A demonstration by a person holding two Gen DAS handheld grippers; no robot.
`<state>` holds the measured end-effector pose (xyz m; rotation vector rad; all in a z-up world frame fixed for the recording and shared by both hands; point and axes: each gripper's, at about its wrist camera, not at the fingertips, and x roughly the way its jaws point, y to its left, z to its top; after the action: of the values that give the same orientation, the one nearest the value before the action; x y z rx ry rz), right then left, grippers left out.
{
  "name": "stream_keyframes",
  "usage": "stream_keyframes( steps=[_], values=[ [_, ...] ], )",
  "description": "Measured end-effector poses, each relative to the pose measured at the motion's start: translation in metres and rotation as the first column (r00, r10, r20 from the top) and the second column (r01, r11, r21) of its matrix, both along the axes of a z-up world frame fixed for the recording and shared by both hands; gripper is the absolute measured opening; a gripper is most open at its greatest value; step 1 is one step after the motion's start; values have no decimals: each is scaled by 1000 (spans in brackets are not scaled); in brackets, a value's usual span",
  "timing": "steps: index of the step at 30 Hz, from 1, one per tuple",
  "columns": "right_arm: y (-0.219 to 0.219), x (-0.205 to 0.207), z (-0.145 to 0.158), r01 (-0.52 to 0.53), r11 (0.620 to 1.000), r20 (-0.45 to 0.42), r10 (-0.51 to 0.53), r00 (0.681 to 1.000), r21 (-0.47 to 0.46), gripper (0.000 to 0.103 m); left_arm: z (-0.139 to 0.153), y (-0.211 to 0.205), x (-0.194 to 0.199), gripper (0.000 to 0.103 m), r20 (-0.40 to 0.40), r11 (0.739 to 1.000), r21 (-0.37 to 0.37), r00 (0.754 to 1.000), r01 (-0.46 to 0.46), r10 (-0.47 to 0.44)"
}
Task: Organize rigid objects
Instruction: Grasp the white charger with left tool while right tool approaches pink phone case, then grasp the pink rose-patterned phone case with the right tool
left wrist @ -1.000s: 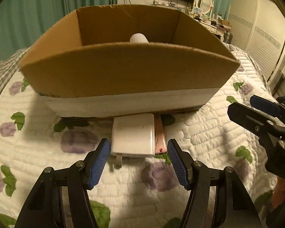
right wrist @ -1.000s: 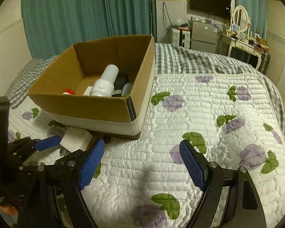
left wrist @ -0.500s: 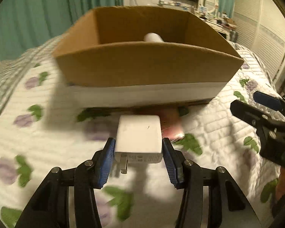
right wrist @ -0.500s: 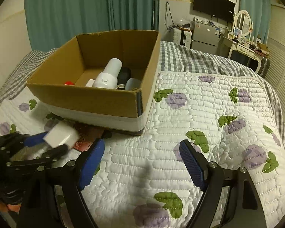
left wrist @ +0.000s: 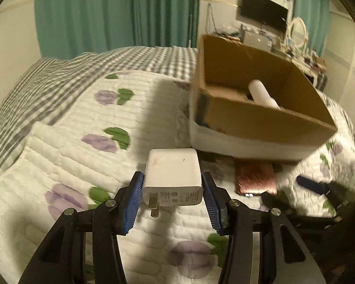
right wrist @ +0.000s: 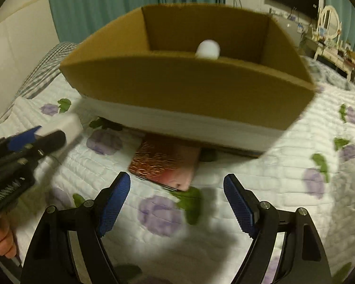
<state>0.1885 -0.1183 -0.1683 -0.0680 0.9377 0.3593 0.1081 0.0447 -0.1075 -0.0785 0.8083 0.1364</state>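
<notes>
Clamping its blue pads on the two flat sides of the white, hard plastic plug charger (left wrist: 172,177), the left gripper (left wrist: 172,196) holds it above the quilted bed (left wrist: 82,118), left of the brown cardboard box (left wrist: 260,118). It looks light, stiff and smooth, so it could slip. The right gripper (right wrist: 177,203) gapes empty before the flat coppery phone-like slab (right wrist: 164,163) tucked part-way beneath the box, probably best pinched by its long edges.

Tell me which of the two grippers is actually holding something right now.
The left gripper: its blue pads clamp the white charger, lifted off the quilt. The right gripper is open and holds nothing, aimed at the pinkish packet by the cardboard box.
</notes>
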Motion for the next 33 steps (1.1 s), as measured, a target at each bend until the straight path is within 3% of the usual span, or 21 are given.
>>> stream_keyframes(
  steps=[7, 14, 21, 25, 33],
  values=[
    [34, 22, -26, 49, 996, -18, -51, 999, -72, 82, -2, 7, 10, 50, -9, 1000, -11, 1000, -12, 12],
    [28, 14, -27, 41, 998, -16, -42, 999, -46, 75, -5, 2, 10, 50, -25, 1000, -7, 1000, 18, -18],
    [19, -33, -9, -32, 999, 4, 32, 999, -44, 74, -3, -8, -1, 50, -32, 999, -15, 999, 40, -40],
    [17, -56, 5, -57, 993, 69, 65, 996, -108, 73, -2, -12, -13, 50, -39, 999, -10, 998, 46, -46],
    [-12, -72, 40, -32, 997, 112, 41, 993, -74, 71, 6, -15, -33, 50, -46, 999, -17, 998, 38, -39]
  ],
)
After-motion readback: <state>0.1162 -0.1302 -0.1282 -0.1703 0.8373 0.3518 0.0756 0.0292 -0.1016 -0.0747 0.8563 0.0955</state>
